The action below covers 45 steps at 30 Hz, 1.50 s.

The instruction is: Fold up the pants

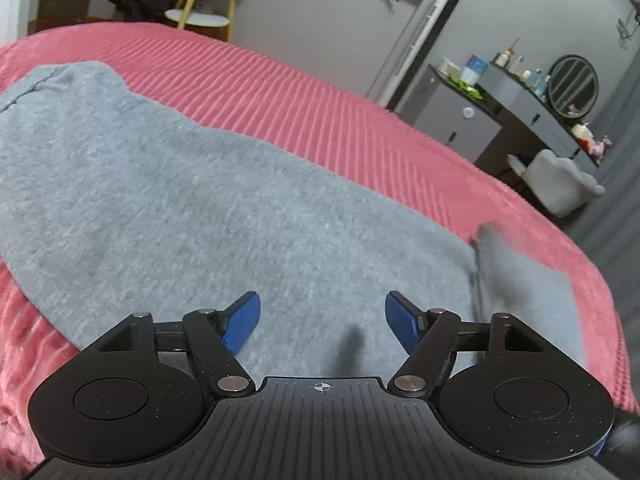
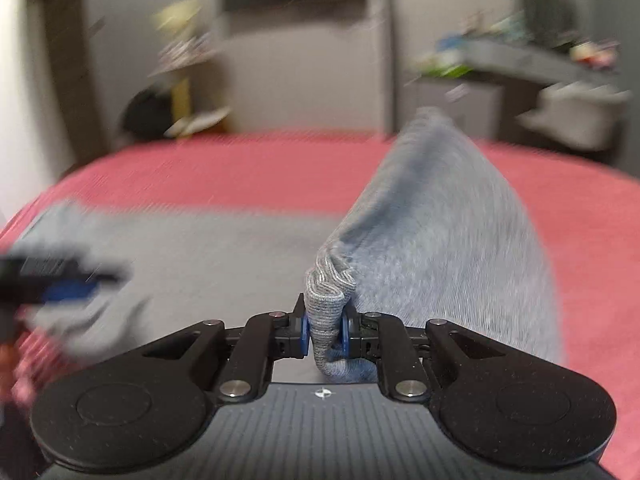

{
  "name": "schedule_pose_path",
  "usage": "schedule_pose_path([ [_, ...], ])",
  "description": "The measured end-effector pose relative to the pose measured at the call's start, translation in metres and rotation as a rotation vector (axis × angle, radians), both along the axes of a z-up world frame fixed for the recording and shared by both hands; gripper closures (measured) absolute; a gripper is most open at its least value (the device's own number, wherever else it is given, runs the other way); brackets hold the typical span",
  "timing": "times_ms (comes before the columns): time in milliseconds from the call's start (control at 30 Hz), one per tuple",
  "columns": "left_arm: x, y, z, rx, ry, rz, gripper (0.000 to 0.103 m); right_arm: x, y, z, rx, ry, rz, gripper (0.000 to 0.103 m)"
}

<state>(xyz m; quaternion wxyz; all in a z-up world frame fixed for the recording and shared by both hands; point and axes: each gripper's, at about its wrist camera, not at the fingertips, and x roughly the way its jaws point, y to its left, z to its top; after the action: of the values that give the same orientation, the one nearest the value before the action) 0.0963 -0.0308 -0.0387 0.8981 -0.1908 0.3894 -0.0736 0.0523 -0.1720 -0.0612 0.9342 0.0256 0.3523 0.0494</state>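
Observation:
Grey knit pants [image 1: 192, 208] lie spread on a pink ribbed bedspread [image 1: 304, 96]. My left gripper [image 1: 322, 316] hovers just above the flat grey cloth with its blue pads [image 1: 244, 320] wide apart and nothing between them, so it is open. In the right wrist view my right gripper [image 2: 324, 330] is shut on a bunched edge of the pants [image 2: 440, 232]; the cloth rises from its pads and drapes away to the right. That view is blurred by motion. The left gripper [image 2: 60, 284] shows there as a dark and blue smear at the far left.
The pink bedspread [image 2: 224, 172] runs to the bed's far and right edges. Beyond it stand a dark dresser [image 1: 520, 120] with bottles and a round mirror, a pale armchair [image 1: 560, 184], and a small round side table [image 1: 198, 20] with yellow legs.

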Motion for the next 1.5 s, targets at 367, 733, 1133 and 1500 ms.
schedule_pose_path([
  [367, 0.020, -0.043, 0.003, -0.178, 0.065, -0.281, 0.028, -0.033, -0.121, -0.011, 0.421, 0.093, -0.489, 0.016],
  [733, 0.094, -0.147, -0.046, -0.292, 0.353, -0.392, 0.038, -0.063, -0.168, -0.034, 0.762, 0.037, -0.581, 0.015],
  [1133, 0.048, -0.117, 0.000, -0.266, 0.110, -0.429, 0.088, -0.066, -0.184, -0.036, 0.944, -0.047, -0.544, 0.014],
  [1500, 0.046, -0.070, -0.017, -0.129, 0.056, -0.418, 0.066, -0.049, -0.143, -0.012, 0.577, 0.010, -0.466, 0.049],
])
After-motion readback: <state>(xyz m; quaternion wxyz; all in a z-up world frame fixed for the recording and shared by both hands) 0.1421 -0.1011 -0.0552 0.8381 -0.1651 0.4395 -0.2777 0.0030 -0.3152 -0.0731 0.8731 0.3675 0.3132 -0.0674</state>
